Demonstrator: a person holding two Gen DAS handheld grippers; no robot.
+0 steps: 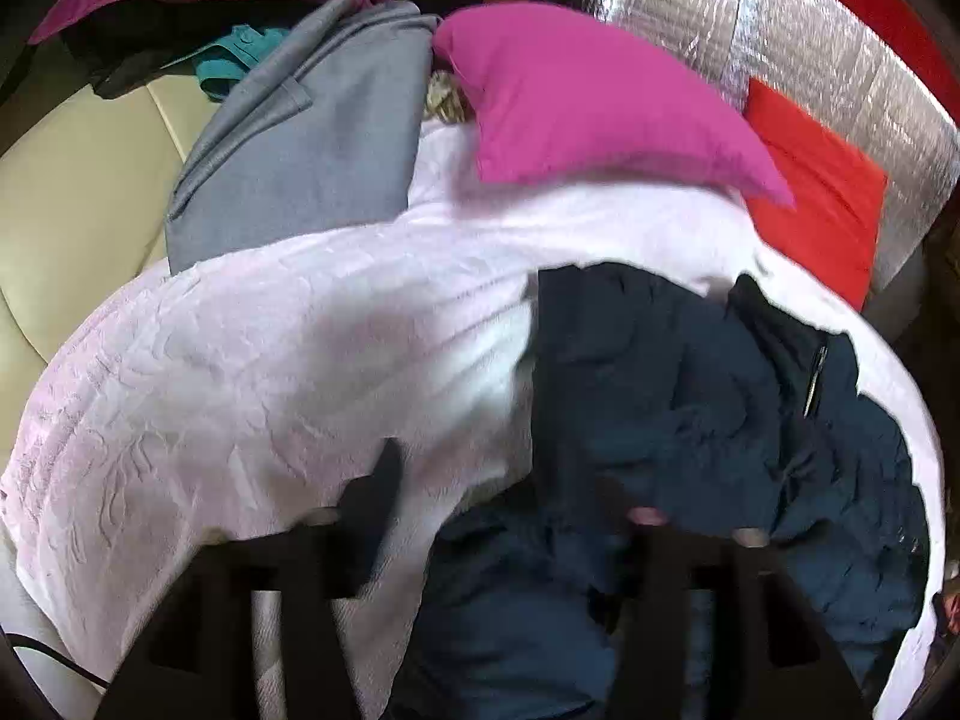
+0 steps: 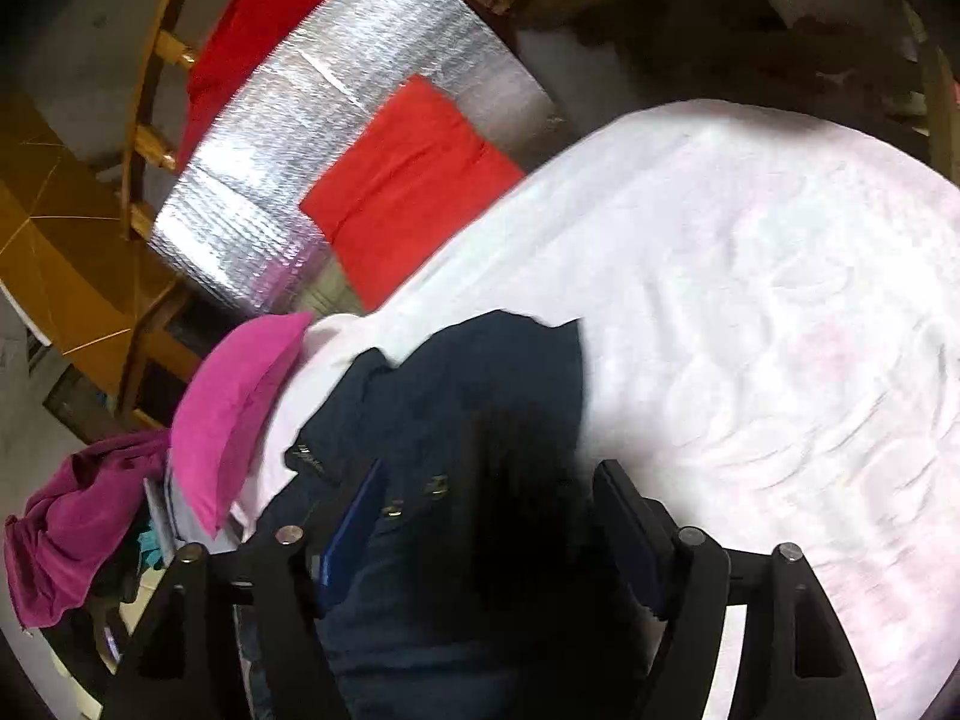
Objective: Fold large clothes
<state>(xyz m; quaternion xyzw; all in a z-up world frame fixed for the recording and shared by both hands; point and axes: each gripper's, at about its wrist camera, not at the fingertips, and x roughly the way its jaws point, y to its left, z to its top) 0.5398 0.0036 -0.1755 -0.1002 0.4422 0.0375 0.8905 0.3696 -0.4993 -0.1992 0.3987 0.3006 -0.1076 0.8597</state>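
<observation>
Dark navy fabric fills the near edge of both views: the navy jacket (image 1: 690, 396) lies crumpled on a pale pink quilted cover (image 1: 270, 360), bunched toward the right of the left wrist view, with a zip pull showing near its far right edge and a row of metal snaps visible in the right wrist view. Left gripper (image 1: 510, 510) hovers low over the garment's near edge with its fingers spread wide, one over bare cover, the other over the navy cloth, nothing pinched between them. Right gripper (image 2: 480, 510) likewise has its fingers well apart, straddling a dark fold of the jacket (image 2: 468, 396); whether the pads touch cloth I cannot tell, since the frame is blurred. Judging by the heap, folding has hardly begun, and the step in hand looks like taking hold to spread the garment flat. To do that well, each gripper should close on a single edge layer, say hem or shoulder seam, not a thick wad, then draw outward evenly so the snaps and zip line up straight. Watch the slick padded fabric, which may slip from a shallow bite. Far behind sit a magenta pillow (image 1: 588, 102), a grey garment (image 1: 300, 138), a red cloth (image 2: 408, 180) on a silver foil mat (image 2: 336, 90), and a wooden chair (image 2: 150, 90) at far left, all apart from the jacket.
</observation>
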